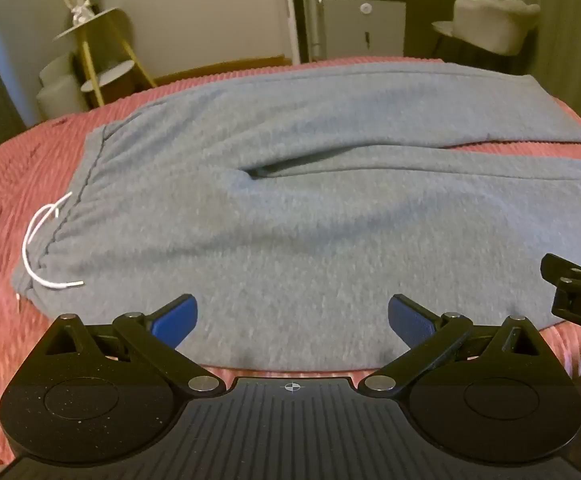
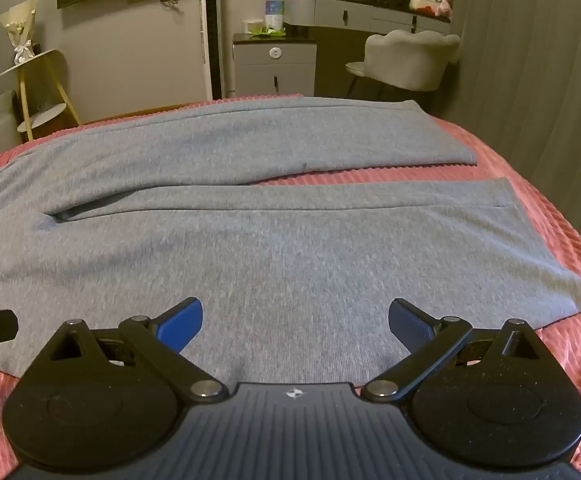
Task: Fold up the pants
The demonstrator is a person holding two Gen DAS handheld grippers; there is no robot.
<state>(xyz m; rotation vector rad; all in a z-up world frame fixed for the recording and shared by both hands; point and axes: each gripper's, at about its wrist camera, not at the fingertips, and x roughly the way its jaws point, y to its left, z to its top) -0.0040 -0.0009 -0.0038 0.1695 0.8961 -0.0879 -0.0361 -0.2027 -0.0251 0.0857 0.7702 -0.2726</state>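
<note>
- The grey pants (image 1: pixel 290 208) lie spread flat on the pink ribbed bed cover (image 1: pixel 22 160), front side up, with nothing folded yet as far as the views show.
- Their long axis runs left to right across both cameras: the waistband with its white drawstring (image 1: pixel 38 236) is at the left, and the two leg cuffs end at the right.
- The legs lie side by side, the far leg (image 2: pixel 250 140) beyond the near leg (image 2: pixel 310 240), with a strip of bed cover showing between them towards the cuffs.
- The left gripper (image 1: pixel 292 320) hangs just above the near long edge of the pants, towards the waist end; its blue fingers are spread wide and hold nothing.
- The right gripper (image 2: pixel 294 322) hangs over the same near edge further along the near leg, towards the cuff; it too is spread wide and empty.
- Each gripper shows at the edge of the other's view, so the two sit side by side along that edge.
- My judgement: the next move turns on this near edge, which lies straight ahead of both grippers; pinching it at both spots and carrying it away over the far leg would halve the pants lengthwise.
</note>
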